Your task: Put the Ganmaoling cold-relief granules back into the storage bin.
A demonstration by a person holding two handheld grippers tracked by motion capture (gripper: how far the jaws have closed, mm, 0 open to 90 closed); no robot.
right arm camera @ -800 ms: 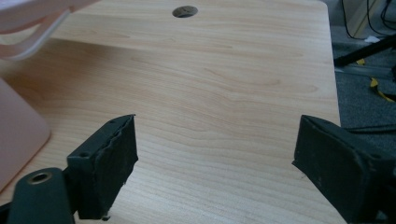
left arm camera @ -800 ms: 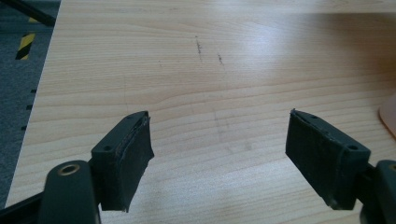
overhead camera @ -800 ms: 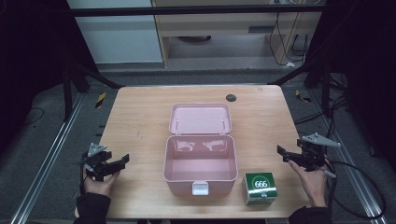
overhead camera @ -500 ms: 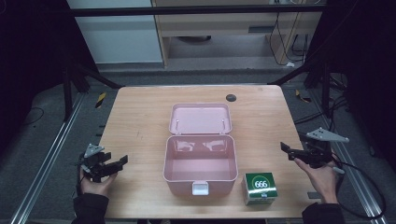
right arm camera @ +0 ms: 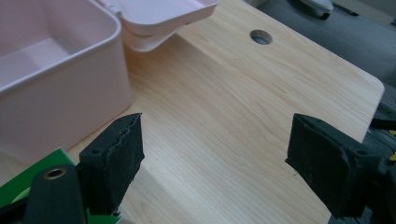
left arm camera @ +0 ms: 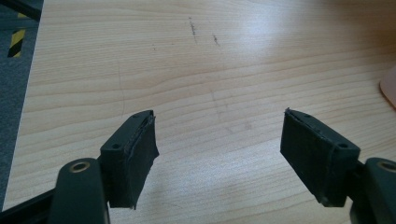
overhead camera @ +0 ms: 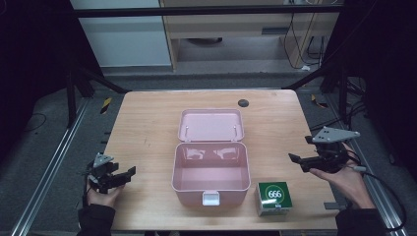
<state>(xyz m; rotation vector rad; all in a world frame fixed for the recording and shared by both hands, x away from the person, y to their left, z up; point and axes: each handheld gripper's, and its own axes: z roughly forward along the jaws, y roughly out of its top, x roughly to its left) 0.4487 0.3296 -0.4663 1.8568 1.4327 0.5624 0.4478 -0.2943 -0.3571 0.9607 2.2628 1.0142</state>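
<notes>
The green box [overhead camera: 274, 197] sits on the table [overhead camera: 147, 123] near the front edge, just right of the open pink case [overhead camera: 210, 172] and close to it; the case's lid [overhead camera: 211, 124] lies folded back toward the far side, and the tub looks empty. The right gripper [overhead camera: 301, 162] hovers to the right of the green box, a little farther back, its jaws spread with only bare wood between them; in the right gripper view a green corner [right arm camera: 18, 184] shows at the lower left beside one jaw. The left gripper [overhead camera: 123, 176] rests low at the left near edge, well apart from the case, its jaws likewise spread over bare table.

I'd judge the box to be a light carton, stiff enough at the edges but liable to dent if squeezed hard on its broad faces; its printed skin may be a bit slick; a hold across two opposite side walls, low down, seems safest, and the jaws would need to stand at least as wide as the carton.

Against the earlier pictures, the right gripper has drawn out to the right and up, away from the box; the left one has barely shifted; box and case lie as they did.
</notes>
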